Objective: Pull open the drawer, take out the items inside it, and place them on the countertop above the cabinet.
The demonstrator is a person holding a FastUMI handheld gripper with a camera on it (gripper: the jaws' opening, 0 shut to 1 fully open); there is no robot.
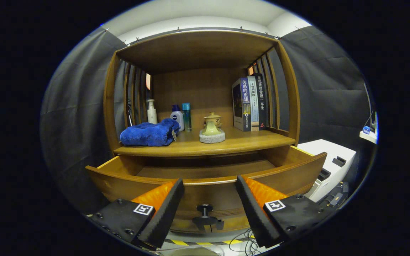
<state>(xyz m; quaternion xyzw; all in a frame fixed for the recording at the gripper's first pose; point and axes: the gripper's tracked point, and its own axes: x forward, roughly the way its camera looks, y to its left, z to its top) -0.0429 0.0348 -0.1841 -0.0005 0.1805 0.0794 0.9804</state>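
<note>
The drawer (205, 177) stands pulled out from under the countertop (205, 144) of a wooden cabinet (198, 53), and we see its front panel straight ahead of us, with the dark knob (205, 209) low on that panel. What we can see of the drawer's floor, a strip of bare wood toward the back, carries nothing; the front panel hides the nearer part from us. Our gripper (209, 185) is spread wide, its two fingers (166, 209) well apart and holding nothing, their tips level with the drawer's top edge, with the knob in the gap between them but lower. On the countertop beyond, a folded blue towel (150, 133) lies at the left, and just behind it stand a white pump bottle (151, 112), a white bottle with a blue cap (177, 115) and a slim teal bottle (187, 116). Near the middle a small yellow lidded cup (212, 124) sits on a grey pad (212, 137). At the right three books (249, 103) stand upright against the slatted side. Beside the cabinet, to the right and lower, we see a white box (333, 167).
</note>
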